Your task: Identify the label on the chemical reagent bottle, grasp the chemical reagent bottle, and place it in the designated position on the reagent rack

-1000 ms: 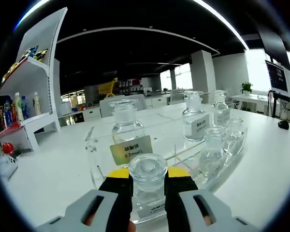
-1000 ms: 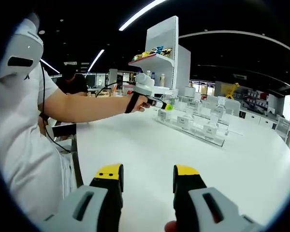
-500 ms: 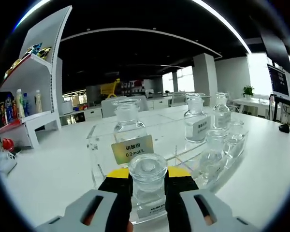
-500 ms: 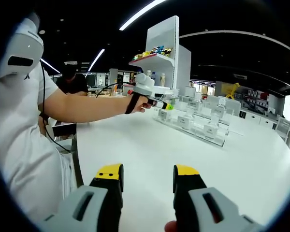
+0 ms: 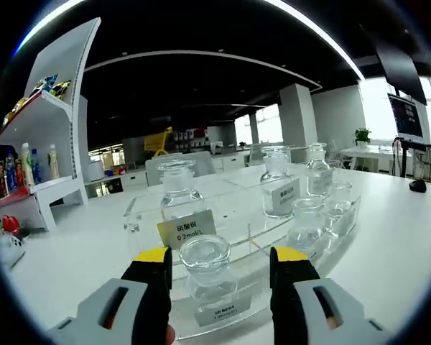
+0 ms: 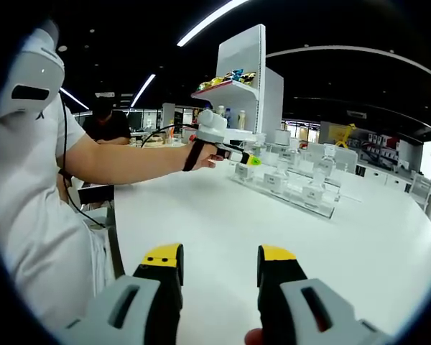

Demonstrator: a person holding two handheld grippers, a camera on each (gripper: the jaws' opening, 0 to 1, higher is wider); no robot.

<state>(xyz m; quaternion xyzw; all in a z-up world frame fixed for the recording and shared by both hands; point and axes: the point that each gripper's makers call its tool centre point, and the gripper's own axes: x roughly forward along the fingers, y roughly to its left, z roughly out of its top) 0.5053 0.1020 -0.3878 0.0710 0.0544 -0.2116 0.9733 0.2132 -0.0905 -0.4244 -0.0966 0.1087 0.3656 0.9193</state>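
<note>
While I look along the left gripper [image 5: 221, 266], its two yellow-tipped jaws stand spread apart on either side of a glass bottle [image 5: 205, 267] with a round stopper, and I see clear gaps between each jaw and the glass, so nothing is being held. That bottle stands in the near slot of a clear plastic rack [image 5: 253, 228] on the white table [image 5: 388, 244], with a small white label at its foot that I cannot read. Just behind it a yellowish tag [image 5: 187, 230] reads 0.2mol/L, and a second stoppered bottle [image 5: 178, 188] stands beyond that tag. More glass bottles [image 5: 307, 219] sit further right along the rack. A white shelf unit [image 5: 39, 144] with coloured bottles rises at the left. From the right gripper [image 6: 217, 266], I see its jaws parted over bare tabletop [image 6: 330, 244], gripping nothing. Across that view a person's arm [image 6: 129, 159] reaches toward the rack [image 6: 287, 190], holding the other gripper [image 6: 223, 140] near the rack's left end.
</note>
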